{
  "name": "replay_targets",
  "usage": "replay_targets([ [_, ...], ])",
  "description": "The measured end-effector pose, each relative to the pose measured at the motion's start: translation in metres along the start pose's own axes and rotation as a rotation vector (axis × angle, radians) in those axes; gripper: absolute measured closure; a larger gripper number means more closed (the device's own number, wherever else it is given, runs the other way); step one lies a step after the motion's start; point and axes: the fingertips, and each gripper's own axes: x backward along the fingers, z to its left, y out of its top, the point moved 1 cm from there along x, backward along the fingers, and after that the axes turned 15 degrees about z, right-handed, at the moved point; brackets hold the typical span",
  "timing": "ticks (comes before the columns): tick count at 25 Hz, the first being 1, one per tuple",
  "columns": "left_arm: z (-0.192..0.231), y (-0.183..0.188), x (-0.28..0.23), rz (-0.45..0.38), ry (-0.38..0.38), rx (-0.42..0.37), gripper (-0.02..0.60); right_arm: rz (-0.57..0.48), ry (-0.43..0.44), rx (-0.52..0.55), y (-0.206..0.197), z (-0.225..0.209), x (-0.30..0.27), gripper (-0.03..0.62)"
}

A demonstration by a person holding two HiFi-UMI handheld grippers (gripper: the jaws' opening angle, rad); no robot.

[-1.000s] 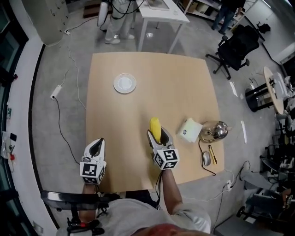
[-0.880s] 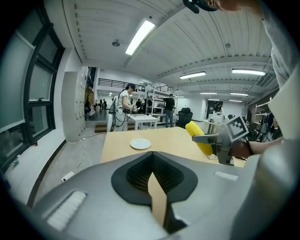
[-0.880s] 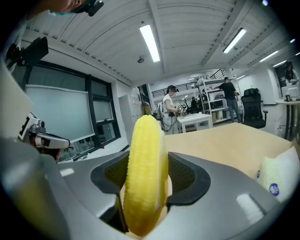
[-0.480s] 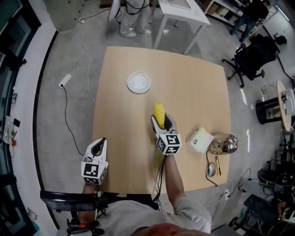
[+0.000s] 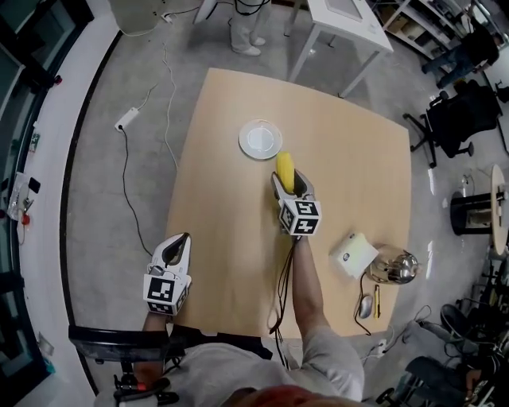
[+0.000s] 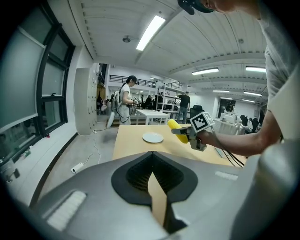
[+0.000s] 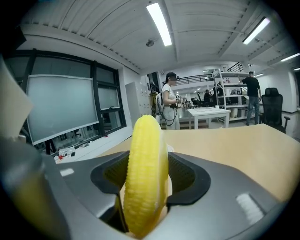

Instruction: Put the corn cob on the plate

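My right gripper (image 5: 287, 181) is shut on a yellow corn cob (image 5: 285, 169), which sticks out ahead of the jaws above the wooden table (image 5: 350, 183). The cob (image 7: 145, 173) fills the middle of the right gripper view, standing between the two jaws. A small white plate (image 5: 260, 139) lies on the table just beyond and left of the cob's tip; it also shows as a white plate (image 6: 153, 137) in the left gripper view. My left gripper (image 5: 176, 245) hovers at the table's near left edge, jaws closed with nothing between them.
A white box (image 5: 353, 255), a shiny metal kettle (image 5: 394, 267), a mouse (image 5: 365, 304) and a yellow pen lie at the table's near right. A white table (image 5: 350, 20) and office chairs (image 5: 457, 119) stand beyond. Cables (image 5: 127, 119) run over the floor on the left.
My right gripper has carried the corn cob forward across the table, from the near middle to just short of the plate. The left gripper has stayed by the near left edge.
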Motion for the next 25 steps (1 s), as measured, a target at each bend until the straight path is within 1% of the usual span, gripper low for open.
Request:
replay_targets([
  [10, 0.007, -0.017, 0.000, 0.023, 0.018, 0.032, 0.561, 0.089, 0.018, 0.067, 0.021, -0.007, -0.072, 0.344],
  [15, 0.013, -0.027, 0.000, 0.035, 0.032, 0.042, 0.561, 0.139, 0.007, 0.117, 0.032, -0.009, -0.104, 0.344],
  [19, 0.016, -0.027, 0.002, 0.031, 0.040, 0.050, 0.561, 0.184, 0.012, 0.118, 0.037, -0.011, -0.122, 0.344],
  [22, 0.019, -0.031, 0.001, 0.040, 0.049, 0.050, 0.561, 0.244, 0.004, 0.096, 0.032, -0.016, -0.140, 0.344],
  [25, 0.018, -0.030, 0.003, 0.032, 0.049, 0.052, 0.561, 0.296, -0.005, 0.085, 0.030, -0.021, -0.154, 0.344],
])
